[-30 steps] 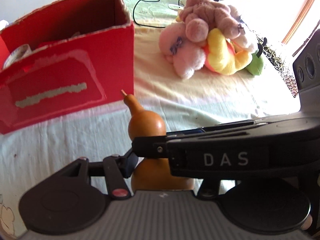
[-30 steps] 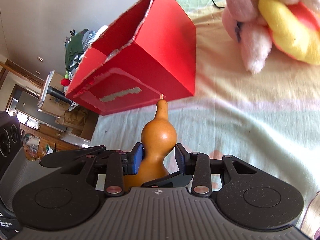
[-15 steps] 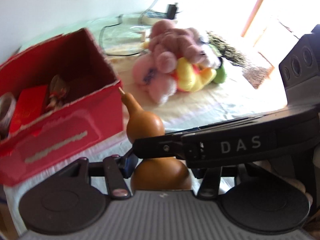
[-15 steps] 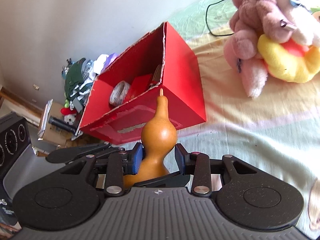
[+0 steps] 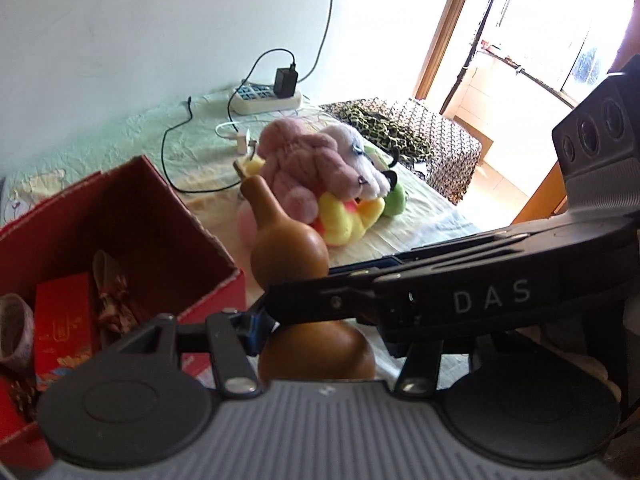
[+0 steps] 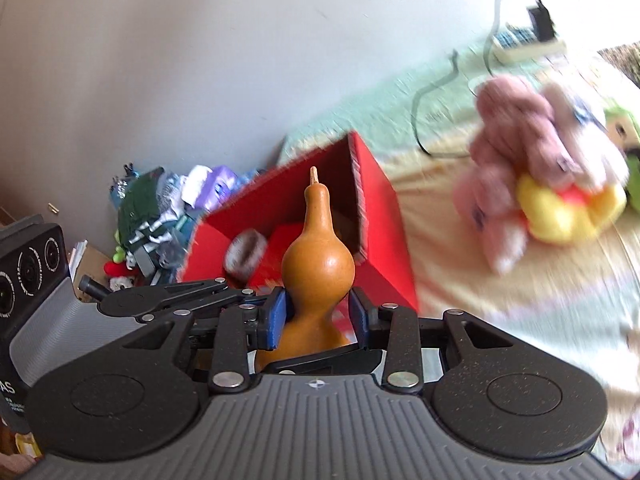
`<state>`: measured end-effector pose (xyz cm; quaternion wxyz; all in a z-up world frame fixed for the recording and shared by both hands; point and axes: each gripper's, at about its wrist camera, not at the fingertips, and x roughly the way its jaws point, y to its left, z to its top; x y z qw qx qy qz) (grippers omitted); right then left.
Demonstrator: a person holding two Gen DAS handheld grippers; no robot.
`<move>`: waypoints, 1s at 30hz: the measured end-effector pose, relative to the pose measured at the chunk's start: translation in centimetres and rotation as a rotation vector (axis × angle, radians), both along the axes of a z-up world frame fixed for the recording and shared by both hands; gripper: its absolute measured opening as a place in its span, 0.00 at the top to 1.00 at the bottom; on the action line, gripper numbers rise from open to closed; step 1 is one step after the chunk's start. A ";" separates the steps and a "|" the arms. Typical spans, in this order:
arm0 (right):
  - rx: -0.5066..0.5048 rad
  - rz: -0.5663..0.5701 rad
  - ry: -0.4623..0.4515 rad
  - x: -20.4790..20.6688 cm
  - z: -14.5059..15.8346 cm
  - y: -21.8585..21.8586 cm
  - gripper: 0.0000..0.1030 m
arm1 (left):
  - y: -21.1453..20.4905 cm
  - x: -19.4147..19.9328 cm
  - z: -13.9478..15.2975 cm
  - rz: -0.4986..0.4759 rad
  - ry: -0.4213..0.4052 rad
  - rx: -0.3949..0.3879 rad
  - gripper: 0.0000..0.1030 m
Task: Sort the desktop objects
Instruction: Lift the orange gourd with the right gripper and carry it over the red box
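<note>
Smooth tan bottle-shaped gourd (image 6: 318, 264) pinched at the waist, up above the open red cardboard box (image 6: 372, 216).

Your right gripper (image 6: 317, 320) grasps the gourd, blue pads pressing either side of its narrow waist; skin glossy, hard-looking, upper bulb round, neck tapering to a short pale stem stub. Your left gripper (image 5: 320, 332) sits at the fat lower bulb with the right tool's black body crossing in front, so you cannot tell whether it clenches. The gourd stands upright, off the cloth, at the box's near right corner. Box edges are rough-torn, corrugated; inside lie a red printed packet (image 5: 64, 320) and a patterned roll (image 5: 14, 332). Beyond, on the wrinkled pale bedsheet (image 5: 424, 220), lies a heap of pink, yellow and green plush toys (image 5: 328, 176), fuzzy and soft. A white power strip (image 5: 264, 98) with a black cable lies by the wall.
</note>
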<state>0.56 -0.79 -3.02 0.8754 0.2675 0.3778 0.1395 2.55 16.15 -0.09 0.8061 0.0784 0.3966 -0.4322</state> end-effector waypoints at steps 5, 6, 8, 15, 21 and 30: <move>-0.027 0.044 -0.045 3.0 1.0 1.6 0.64 | 1.9 2.5 1.2 0.043 -0.013 -0.016 0.47; -0.025 0.053 -0.048 3.7 1.0 1.9 0.64 | 2.3 3.0 1.3 0.052 -0.019 -0.017 0.47; -0.026 0.071 -0.051 5.0 1.1 2.3 0.64 | 3.0 3.9 1.3 0.071 -0.028 -0.020 0.47; -0.062 0.112 -0.052 8.5 1.1 3.7 0.64 | 4.5 7.7 0.7 0.111 -0.011 -0.043 0.47; -0.073 0.125 0.008 10.8 0.5 4.0 0.64 | 4.2 10.1 -0.6 0.139 0.047 -0.039 0.47; -0.069 0.140 0.080 15.2 2.6 3.9 0.64 | 3.4 14.6 1.8 0.091 0.067 0.038 0.48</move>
